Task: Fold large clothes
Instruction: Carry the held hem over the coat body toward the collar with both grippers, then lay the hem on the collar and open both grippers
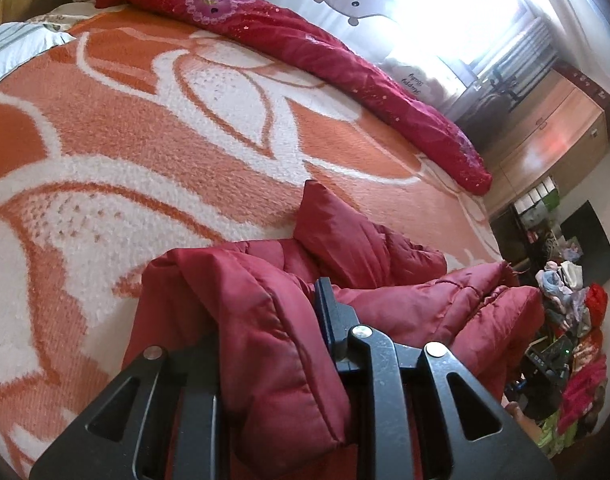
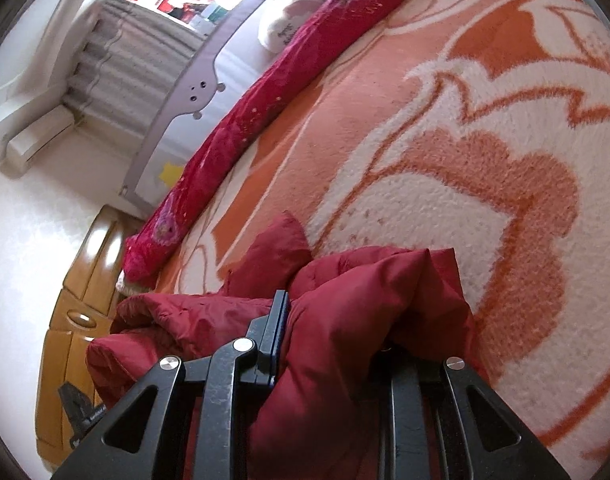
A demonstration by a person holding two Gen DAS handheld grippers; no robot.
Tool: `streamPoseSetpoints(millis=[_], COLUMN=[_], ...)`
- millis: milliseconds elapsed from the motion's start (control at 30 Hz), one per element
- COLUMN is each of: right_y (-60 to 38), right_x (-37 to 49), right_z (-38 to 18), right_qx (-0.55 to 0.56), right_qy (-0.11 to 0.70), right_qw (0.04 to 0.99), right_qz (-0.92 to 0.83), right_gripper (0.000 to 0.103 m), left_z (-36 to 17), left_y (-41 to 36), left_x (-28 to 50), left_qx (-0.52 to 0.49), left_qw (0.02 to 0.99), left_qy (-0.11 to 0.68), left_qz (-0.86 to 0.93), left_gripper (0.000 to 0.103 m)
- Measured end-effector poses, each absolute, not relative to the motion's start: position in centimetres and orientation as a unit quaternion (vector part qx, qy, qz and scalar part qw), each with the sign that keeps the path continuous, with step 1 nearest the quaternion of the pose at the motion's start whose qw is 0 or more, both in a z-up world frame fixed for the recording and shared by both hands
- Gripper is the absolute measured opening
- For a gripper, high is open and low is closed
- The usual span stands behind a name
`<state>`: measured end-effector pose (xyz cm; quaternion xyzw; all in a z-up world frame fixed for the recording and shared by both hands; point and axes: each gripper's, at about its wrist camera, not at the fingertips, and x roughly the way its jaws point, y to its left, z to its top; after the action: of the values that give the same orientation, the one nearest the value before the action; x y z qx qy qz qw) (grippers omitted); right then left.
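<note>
The bed point(image 1: 153, 128), under its orange-and-white blanket point(image 2: 485, 160), filled both views. The red roll point(image 1: 305, 44) lay along its far edge, toward one o'clock. The jacket point(image 1: 265, 320) sat bunched at six o'clock, near edge. Left gripper point(image 1: 265, 360) was clamped on its padding; right gripper point(image 2: 337, 360) likewise.
</note>
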<state>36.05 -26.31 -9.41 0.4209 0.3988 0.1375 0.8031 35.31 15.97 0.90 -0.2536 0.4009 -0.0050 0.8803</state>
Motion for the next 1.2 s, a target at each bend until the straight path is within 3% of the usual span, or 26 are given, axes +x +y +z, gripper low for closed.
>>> streamPoseSetpoints(millis=[233, 467, 600, 1000, 1200], right_y=[-25.8, -24.9, -24.8, -24.5, -27.0], right_x=[37.7, 38.6, 39.3, 40.7, 37.8], right_z=[-10.9, -11.1, -11.3, -10.3, -5.8], right_qx=[0.428, 0.402, 0.401, 0.387, 0.436], right_qy=[0.404, 0.409, 0.411, 0.435, 0.385], right_qw=[0.800, 0.812, 0.813, 0.806, 0.798], right_qz=[0.122, 0.106, 0.098, 0.109, 0.159], right_gripper=[0.021, 0.021, 0.021, 0.027, 0.051], left_z=[2.1, 7.1, 9.0, 1.6, -0.5], left_y=[16.8, 17.0, 15.1, 3.6, 3.5], left_x=[35.1, 29.6, 27.0, 31.1, 33.8], left_qx=[-0.248, -0.252, -0.231, -0.087, -0.076], left_qw=[0.882, 0.906, 0.915, 0.877, 0.867], left_qy=[0.400, 0.339, 0.321, 0.467, 0.490], left_qz=[-0.028, -0.040, -0.074, -0.073, -0.042], left_gripper=[0.027, 0.050, 0.050, 0.050, 0.050])
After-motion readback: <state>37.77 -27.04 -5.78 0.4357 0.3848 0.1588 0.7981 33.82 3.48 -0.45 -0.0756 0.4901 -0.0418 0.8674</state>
